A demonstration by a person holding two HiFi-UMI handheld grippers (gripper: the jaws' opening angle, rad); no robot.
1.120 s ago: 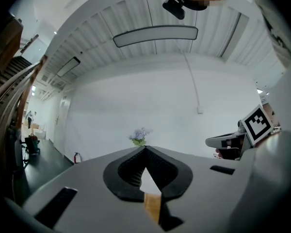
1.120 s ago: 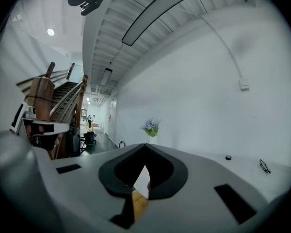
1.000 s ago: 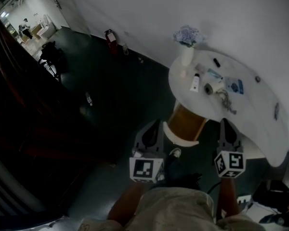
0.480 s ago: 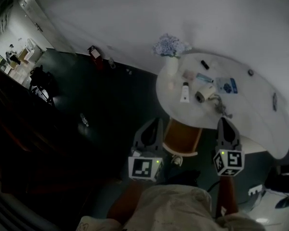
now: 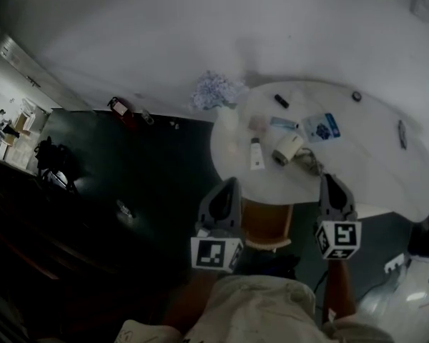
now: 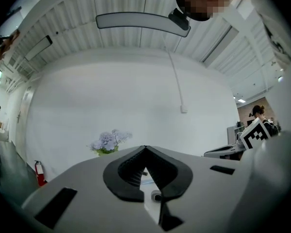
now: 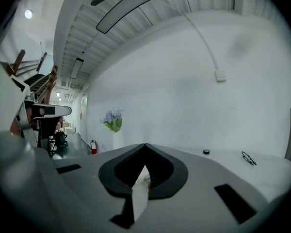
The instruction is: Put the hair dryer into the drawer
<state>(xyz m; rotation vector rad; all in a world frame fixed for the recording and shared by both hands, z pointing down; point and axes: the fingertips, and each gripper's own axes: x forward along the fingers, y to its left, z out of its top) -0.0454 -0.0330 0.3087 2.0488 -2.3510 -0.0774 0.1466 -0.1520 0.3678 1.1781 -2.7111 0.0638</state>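
The pale hair dryer [image 5: 286, 147] lies on the white round table [image 5: 386, 184], its cord [image 5: 311, 164] trailing toward the near edge. Below that edge a wood-lined drawer [image 5: 267, 222] seems to stand pulled out. My left gripper [image 5: 227, 186] hovers level over the drawer's left side, short of the table, jaws shut and empty. At the table's near rim my right gripper [image 5: 332, 183] is just right of the cord, shut with nothing in it. In the left gripper view the left gripper [image 6: 145, 152] has its jaw tips meeting. The right gripper [image 7: 145, 149] shows the same in its own view.
On the table are a vase of pale flowers [image 5: 218, 91], a tube [image 5: 256, 153], a blue packet [image 5: 322, 127], a small black disc [image 5: 356, 96] and glasses [image 5: 402, 134]. A red fire extinguisher [image 5: 119, 109] stands by the wall. A dark floor lies to the left.
Both grippers have moved forward toward the table, which now sits nearer and more central in the head view. The right gripper's tip has reached the table rim. Both stay shut.
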